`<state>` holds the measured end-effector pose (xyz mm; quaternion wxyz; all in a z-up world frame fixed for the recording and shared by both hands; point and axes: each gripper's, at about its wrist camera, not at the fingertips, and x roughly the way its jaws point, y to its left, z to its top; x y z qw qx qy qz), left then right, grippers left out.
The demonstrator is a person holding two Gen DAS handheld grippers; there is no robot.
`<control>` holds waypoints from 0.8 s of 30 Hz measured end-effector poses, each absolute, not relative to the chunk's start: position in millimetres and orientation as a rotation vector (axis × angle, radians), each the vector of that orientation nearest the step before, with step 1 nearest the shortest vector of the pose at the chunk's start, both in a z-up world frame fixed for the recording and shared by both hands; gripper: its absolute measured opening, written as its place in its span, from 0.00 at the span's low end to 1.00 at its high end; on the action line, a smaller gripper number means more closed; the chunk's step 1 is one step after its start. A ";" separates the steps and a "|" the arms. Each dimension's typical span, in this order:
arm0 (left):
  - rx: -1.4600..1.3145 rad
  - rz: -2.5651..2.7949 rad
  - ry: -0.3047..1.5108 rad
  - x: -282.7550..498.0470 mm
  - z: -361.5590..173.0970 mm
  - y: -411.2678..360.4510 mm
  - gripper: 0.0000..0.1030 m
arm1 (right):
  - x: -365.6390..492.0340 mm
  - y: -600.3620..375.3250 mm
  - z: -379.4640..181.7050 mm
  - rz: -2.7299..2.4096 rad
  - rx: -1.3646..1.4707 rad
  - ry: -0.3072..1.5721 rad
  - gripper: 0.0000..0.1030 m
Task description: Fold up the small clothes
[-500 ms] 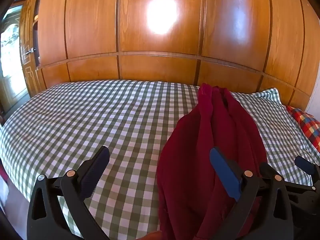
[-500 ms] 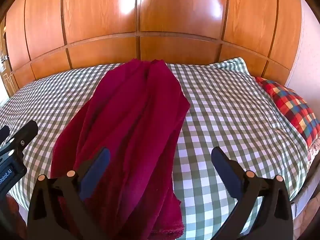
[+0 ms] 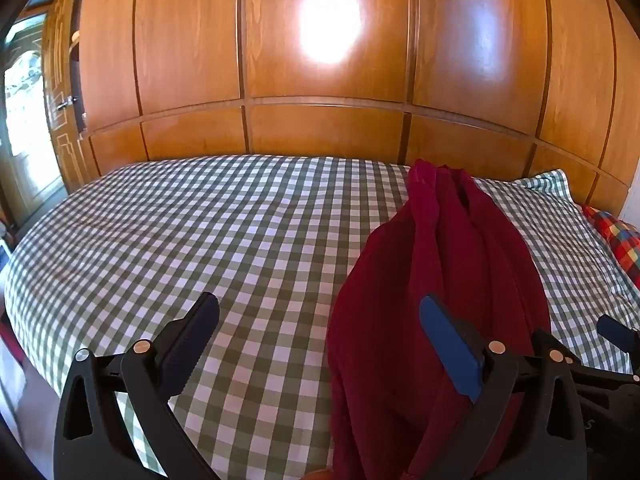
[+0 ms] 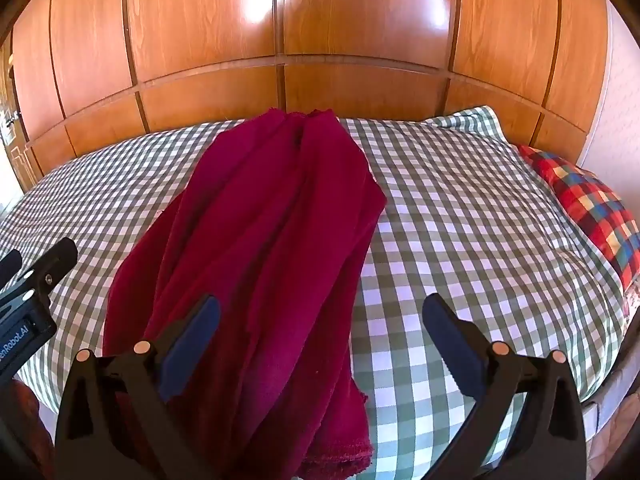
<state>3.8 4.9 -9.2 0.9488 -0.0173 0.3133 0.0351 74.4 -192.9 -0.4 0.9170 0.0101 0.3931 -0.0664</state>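
A dark red garment (image 3: 436,280) lies bunched lengthwise on the green-and-white checked bed (image 3: 200,232), running from the near edge toward the far side. My left gripper (image 3: 320,320) hovers open above the bed's near edge, its right finger over the garment's left side, nothing between the pads. In the right wrist view the red garment (image 4: 272,232) fills the middle, and my right gripper (image 4: 320,320) stands wide open over its near end, not touching it. The left gripper's body (image 4: 28,300) shows at the left edge there.
Glossy wooden wardrobe panels (image 3: 320,80) rise right behind the bed. A red, blue and yellow checked pillow (image 4: 588,200) lies at the bed's right side. A bright doorway (image 3: 24,112) shows far left. The bed's left half (image 3: 160,240) is bare sheet.
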 end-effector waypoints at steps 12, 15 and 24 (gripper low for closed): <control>-0.041 0.074 0.632 2.7 -6.4 5.7 0.96 | 61.7 -198.5 12.5 -0.099 0.023 0.793 0.98; -0.046 0.075 0.631 1.5 -5.7 6.6 0.96 | 61.6 -197.8 13.6 -0.100 0.023 0.790 0.98; -0.048 0.071 0.630 0.7 -5.1 6.7 0.96 | 59.8 -197.2 15.6 -0.095 0.024 0.784 0.98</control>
